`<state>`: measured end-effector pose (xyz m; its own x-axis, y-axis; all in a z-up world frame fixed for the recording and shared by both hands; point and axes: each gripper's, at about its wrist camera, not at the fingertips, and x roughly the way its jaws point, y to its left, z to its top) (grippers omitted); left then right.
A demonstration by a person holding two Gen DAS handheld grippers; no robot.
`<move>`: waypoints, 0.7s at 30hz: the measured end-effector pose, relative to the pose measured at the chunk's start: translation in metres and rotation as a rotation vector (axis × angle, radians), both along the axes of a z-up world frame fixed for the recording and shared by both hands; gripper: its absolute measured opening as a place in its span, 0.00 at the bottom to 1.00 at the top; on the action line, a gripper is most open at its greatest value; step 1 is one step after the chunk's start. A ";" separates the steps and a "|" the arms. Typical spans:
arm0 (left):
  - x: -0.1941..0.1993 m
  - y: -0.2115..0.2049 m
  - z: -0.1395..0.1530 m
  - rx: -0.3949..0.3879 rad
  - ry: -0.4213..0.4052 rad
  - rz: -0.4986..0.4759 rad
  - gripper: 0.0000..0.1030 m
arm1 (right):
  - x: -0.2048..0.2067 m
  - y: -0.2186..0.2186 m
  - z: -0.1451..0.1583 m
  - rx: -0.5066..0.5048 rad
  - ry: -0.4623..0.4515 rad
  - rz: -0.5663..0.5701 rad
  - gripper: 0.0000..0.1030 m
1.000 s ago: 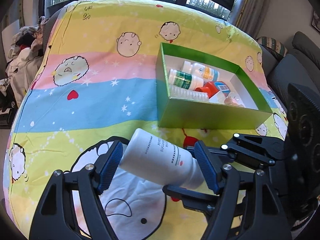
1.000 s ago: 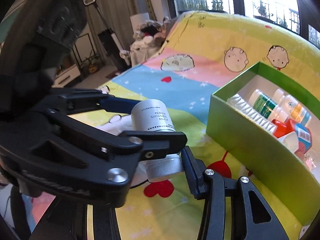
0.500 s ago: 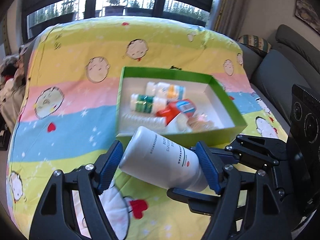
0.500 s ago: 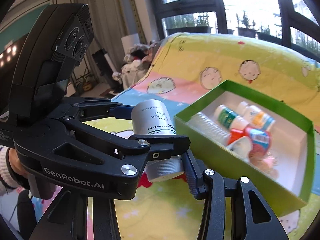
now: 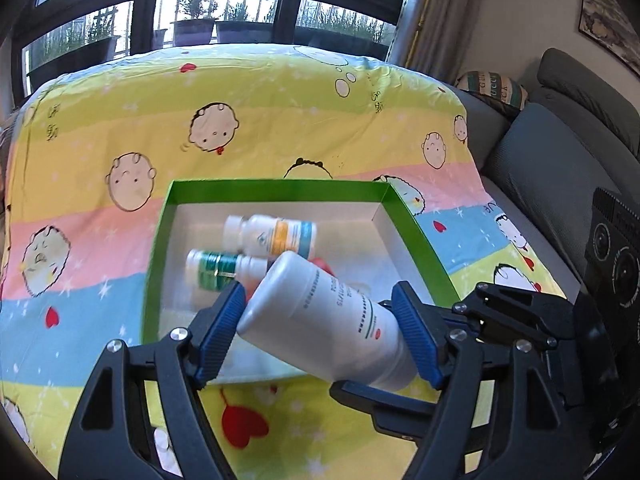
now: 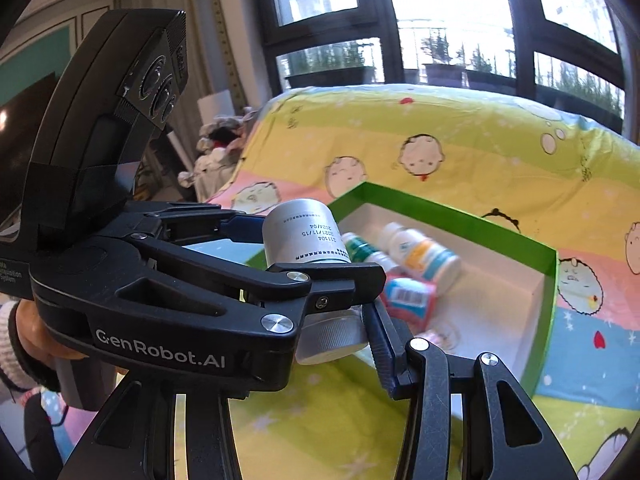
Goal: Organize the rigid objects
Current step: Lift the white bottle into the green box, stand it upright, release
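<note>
Step in hand: carrying the white bottle (image 5: 324,320) to the green box (image 5: 276,192), judging by the bottle hanging over the box's near wall.
White bottle: held in the air, lying slantwise, its flat bottom toward the box and its ribbed cap (image 6: 332,340) toward the cameras.
Left gripper (image 5: 320,332): its blue pads sit on either side of the bottle's body; the right pad touches it, the left pad appears to meet only the bottom corner, so whether this one truly clamps I cannot tell.
Right gripper (image 6: 332,332): closed around the bottle's cap end, which looks like the hold that bears the weight.
Why two grips: probably one at each end keeps the long bottle from swinging.
Box contents: an orange-and-blue labelled bottle (image 5: 276,234), a green-labelled bottle (image 5: 220,270) and a red-and-blue item (image 6: 408,296) lie crowded toward the left end.
Free room: the box's white floor to the right looks bare, the likely spot for laying the bottle down.
Surroundings: a cartoon-print sheet (image 5: 240,92) lies under the box.
Risk: the slanted bottle may knock the ones lying beneath it.
</note>
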<state>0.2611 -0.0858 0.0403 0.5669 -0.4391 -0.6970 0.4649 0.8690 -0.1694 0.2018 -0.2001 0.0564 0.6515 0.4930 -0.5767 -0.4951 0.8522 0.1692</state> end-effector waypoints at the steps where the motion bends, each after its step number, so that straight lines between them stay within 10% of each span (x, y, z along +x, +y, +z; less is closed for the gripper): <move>1: 0.004 -0.003 -0.001 0.001 0.003 -0.001 0.73 | 0.004 -0.003 -0.001 -0.003 0.002 -0.007 0.47; 21: 0.034 -0.020 -0.032 0.023 0.058 0.020 0.71 | 0.032 -0.027 -0.036 -0.086 0.105 -0.094 0.47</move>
